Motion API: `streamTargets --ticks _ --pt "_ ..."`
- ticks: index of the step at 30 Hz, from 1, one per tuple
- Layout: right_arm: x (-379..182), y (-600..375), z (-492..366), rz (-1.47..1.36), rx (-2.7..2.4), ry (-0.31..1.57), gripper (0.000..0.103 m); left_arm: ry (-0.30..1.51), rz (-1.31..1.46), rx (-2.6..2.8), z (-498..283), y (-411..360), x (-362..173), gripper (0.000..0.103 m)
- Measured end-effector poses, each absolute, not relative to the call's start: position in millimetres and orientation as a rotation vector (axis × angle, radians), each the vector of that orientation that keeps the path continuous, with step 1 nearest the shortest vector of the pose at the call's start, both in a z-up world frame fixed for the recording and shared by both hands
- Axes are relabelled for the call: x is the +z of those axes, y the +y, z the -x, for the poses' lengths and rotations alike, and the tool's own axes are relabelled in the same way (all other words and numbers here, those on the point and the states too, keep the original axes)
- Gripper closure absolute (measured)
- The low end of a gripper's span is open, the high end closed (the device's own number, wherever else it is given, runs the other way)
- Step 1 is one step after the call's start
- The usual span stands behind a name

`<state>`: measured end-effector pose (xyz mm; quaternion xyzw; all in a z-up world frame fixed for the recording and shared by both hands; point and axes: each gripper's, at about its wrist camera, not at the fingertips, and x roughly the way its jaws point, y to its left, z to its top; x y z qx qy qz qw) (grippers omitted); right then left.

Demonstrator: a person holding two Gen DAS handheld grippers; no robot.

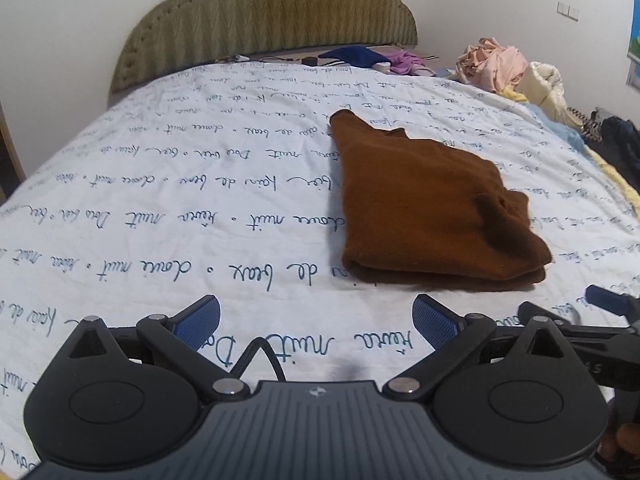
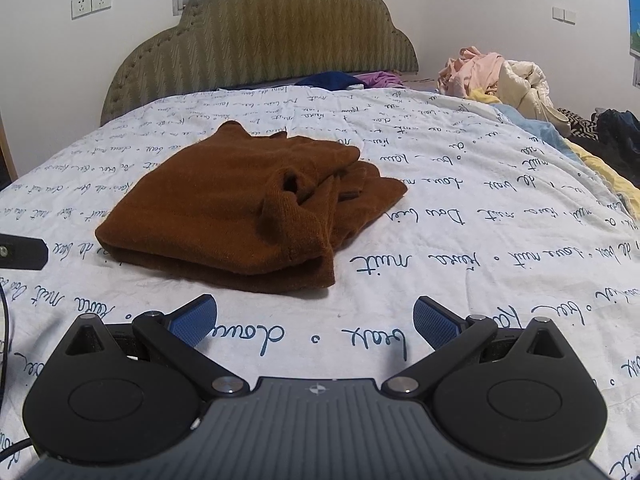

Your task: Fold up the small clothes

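Bed [image 1: 160,208], script-print cover: one brown garment [image 2: 224,216] lay folded mid-bed, bundle seemingly near done; further clothes [image 2: 480,68] heaped unfolded by the headboard; left hand-held gripper [image 1: 316,320] and right hand-held gripper [image 2: 314,320] both wide, empty.

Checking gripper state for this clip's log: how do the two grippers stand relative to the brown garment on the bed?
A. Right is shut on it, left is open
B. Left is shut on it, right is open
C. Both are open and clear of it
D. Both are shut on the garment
C: the left gripper and right gripper both show jaws spread with only bedsheet between them, the brown garment lying folded beyond the fingertips.
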<state>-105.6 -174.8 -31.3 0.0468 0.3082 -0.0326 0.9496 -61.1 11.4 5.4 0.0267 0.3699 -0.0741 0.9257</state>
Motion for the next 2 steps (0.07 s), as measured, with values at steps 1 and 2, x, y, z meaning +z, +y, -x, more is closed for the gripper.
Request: streamTargets --ticks 1,2 --pt "-30.6 -175.0 106.2 -0.098 -0.064 0.626 0.0 0.76 -0.059 -0.148 60.9 11.0 5.0 0.0" --pt "-30.0 -175.4 106.4 -0.1 -0.062 0.625 0.0 0.763 -0.061 -0.147 59.9 11.5 4.4 0.0"
